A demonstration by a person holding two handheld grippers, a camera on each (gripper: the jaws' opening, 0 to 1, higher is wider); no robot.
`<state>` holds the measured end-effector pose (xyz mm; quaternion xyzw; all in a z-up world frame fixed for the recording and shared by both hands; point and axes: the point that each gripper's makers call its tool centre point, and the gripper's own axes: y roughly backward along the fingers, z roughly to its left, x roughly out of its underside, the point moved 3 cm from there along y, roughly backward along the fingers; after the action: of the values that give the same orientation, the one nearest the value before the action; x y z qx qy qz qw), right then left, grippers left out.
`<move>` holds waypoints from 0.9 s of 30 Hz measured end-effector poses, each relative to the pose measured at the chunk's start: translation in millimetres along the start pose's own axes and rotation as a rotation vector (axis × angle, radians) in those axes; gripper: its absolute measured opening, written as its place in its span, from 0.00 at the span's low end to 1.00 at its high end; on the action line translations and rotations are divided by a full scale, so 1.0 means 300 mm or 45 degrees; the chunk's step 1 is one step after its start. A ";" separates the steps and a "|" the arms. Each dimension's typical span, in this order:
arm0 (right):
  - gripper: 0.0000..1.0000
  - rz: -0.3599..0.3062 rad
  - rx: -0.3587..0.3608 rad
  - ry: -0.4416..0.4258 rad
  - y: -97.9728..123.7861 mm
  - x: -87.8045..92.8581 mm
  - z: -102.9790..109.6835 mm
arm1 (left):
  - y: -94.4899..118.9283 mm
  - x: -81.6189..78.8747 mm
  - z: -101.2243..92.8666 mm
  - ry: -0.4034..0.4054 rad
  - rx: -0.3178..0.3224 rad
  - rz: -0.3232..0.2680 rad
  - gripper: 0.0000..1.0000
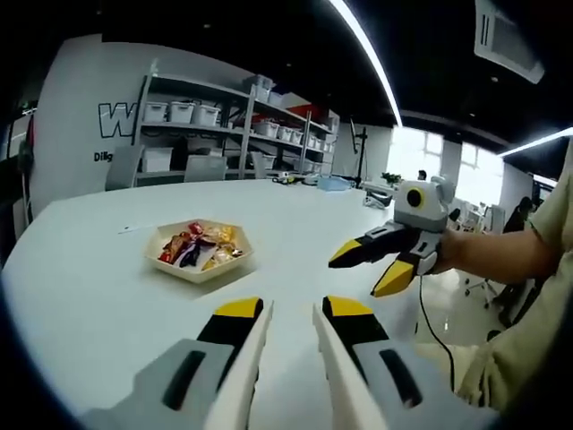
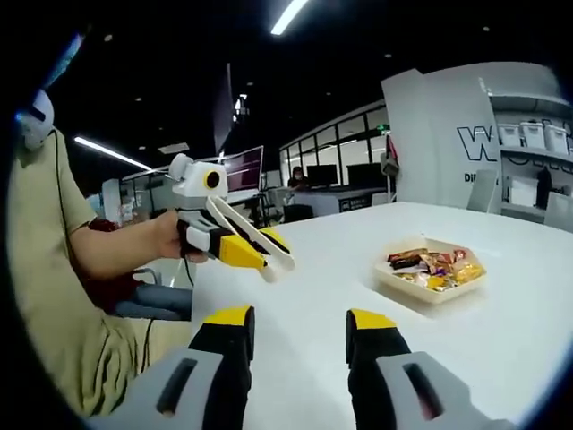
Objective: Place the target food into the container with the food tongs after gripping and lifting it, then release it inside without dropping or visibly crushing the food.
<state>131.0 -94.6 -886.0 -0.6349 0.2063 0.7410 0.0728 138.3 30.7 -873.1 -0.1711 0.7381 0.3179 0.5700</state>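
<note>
Left gripper (image 1: 292, 309) clasps white plastic food tongs (image 1: 249, 372); the tong arms are spread, nothing between them. Bright foil-wrapped sweets (image 1: 197, 246) lie in a cream hexagonal tray (image 1: 170, 267) ahead of the tong tips, well apart, on a white table (image 1: 81, 296). Right gripper (image 2: 300, 318) gapes, empty. Advice: descend over one sweet, straddle it, squeeze gently.

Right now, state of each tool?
Left tool: closed on the food tongs, whose arms are still apart, with nothing between them.
Right tool: open, holding nothing.
</note>
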 end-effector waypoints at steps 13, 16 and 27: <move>0.29 -0.035 -0.045 -0.017 0.011 -0.022 0.006 | -0.012 -0.014 -0.012 0.017 0.048 -0.022 0.25; 0.28 -0.041 -0.061 -0.013 0.012 -0.029 0.007 | -0.014 -0.023 -0.014 0.017 0.058 -0.032 0.25; 0.20 -0.055 -0.129 0.004 -0.002 -0.057 0.028 | -0.026 -0.040 -0.040 0.012 0.137 -0.057 0.25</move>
<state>126.8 -88.2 -868.5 -0.6432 0.1548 0.7477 0.0564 137.7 15.8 -862.1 -0.1582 0.7527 0.2639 0.5820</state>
